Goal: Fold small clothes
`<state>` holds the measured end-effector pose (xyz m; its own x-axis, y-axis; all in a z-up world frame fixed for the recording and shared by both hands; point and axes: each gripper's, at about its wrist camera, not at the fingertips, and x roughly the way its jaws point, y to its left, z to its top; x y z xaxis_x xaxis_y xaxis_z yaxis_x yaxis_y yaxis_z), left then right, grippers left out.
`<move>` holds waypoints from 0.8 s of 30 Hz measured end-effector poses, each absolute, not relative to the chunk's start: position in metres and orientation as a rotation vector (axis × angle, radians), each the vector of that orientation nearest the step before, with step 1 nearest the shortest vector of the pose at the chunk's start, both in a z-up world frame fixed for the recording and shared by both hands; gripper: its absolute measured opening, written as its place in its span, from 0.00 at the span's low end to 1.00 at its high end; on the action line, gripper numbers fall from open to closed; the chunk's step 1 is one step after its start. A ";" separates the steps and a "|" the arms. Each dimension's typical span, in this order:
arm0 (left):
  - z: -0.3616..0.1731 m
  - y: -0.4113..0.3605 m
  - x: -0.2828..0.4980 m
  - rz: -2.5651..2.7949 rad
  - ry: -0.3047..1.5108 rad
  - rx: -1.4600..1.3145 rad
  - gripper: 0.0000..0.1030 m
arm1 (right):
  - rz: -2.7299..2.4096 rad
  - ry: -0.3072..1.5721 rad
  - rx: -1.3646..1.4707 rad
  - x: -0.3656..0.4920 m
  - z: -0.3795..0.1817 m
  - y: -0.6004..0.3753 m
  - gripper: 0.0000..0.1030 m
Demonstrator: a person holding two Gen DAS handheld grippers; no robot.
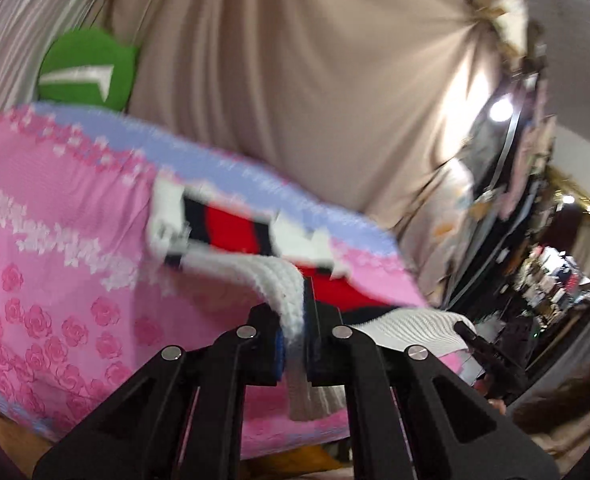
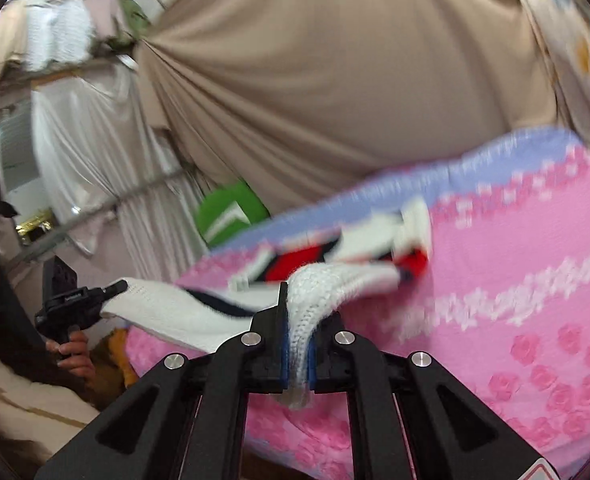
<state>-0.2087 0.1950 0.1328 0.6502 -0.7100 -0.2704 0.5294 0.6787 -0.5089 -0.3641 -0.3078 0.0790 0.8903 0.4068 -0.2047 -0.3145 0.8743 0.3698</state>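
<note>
Nearest the left wrist camera, the left hand-held gripper (image 1: 295,344) is clenched on a white knit edge of the garment (image 1: 231,236), the fabric squeezed between its blue pads (image 1: 280,344). In the right wrist view the right hand-held gripper (image 2: 298,354) is likewise clamped on a bunched white knit edge. The garment, a small sweater-like piece in white, red and dark bands, stretches away from both grips over the pink blanket (image 1: 75,264) with its rose print and lilac border; its far part appears to rest on or just above the blanket, though blur makes contact hard to judge. A green cushion (image 1: 89,68) sits behind the blanket, against beige drapery (image 1: 295,80).

The step in hand looks like the first fold: both near corners are gripped and raised, ready to be carried over the rest of the piece. The next move probably calls for both grips travelling together, keeping the edge taut and level, then lowering it onto the far part so the edges line up before letting go.
</note>
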 end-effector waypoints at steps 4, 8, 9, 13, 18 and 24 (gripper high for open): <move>0.177 0.192 -0.224 -0.755 0.295 -0.371 0.06 | 0.399 0.086 0.331 -0.378 0.122 -0.313 0.06; 0.189 0.171 -0.156 -0.661 0.361 -0.379 0.06 | 0.353 0.124 0.402 -0.304 0.134 -0.328 0.06; 0.186 0.166 -0.137 -0.639 0.404 -0.387 0.06 | 0.317 0.173 0.429 -0.270 0.130 -0.335 0.06; 0.136 0.143 -0.023 -0.498 0.669 -0.416 0.06 | 0.261 0.411 0.586 -0.158 0.086 -0.357 0.06; 0.066 0.127 0.047 -0.347 0.860 -0.428 0.06 | 0.205 0.608 0.697 -0.090 0.027 -0.366 0.06; 0.018 0.124 0.075 -0.281 0.943 -0.426 0.07 | 0.152 0.719 0.745 -0.044 -0.007 -0.376 0.06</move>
